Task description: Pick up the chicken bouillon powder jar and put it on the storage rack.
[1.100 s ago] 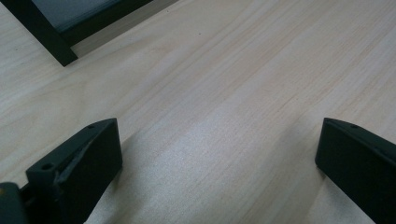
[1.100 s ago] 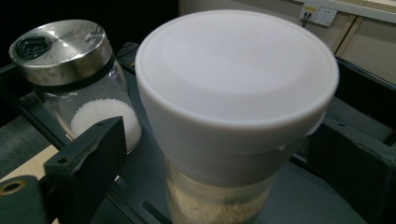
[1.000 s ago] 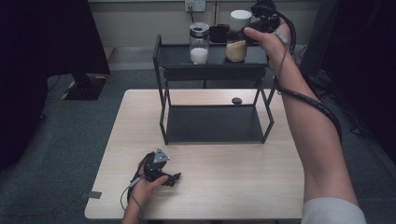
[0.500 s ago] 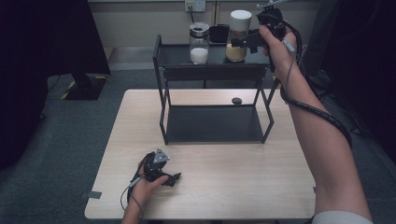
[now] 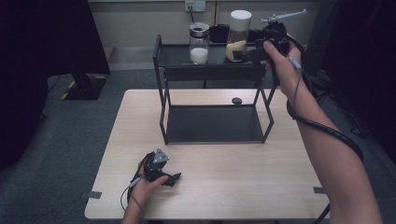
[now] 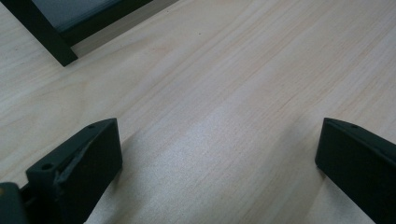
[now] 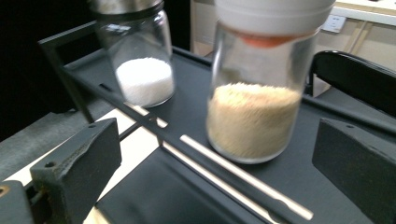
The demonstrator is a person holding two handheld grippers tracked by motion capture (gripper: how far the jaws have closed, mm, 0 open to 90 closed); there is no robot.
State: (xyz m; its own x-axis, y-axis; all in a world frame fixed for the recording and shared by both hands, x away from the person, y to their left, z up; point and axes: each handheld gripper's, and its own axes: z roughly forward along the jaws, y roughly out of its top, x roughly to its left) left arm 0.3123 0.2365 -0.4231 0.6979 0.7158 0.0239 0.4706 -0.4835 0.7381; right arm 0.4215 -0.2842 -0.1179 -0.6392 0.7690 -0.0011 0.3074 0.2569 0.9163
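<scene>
We see one light wooden table [image 5: 261, 186] carrying one black two-tier rack [image 5: 212, 84], and on the rack's top shelf stand two jars, a taller white-capped jar [image 5: 238, 35] of tan grains and a shorter dark-lidded jar [image 5: 199, 43] of white powder. Our right gripper [image 5: 250, 52] sits at the tan jar with jaws spread and the jar ahead between them, not yet pinched, so we judge a grasp is about to begin and any lift or move remains. Our left gripper [image 5: 173, 178] rests on the tabletop, jaws spread on nothing, and one small dark object [image 5: 236, 100] lies behind the rack.
</scene>
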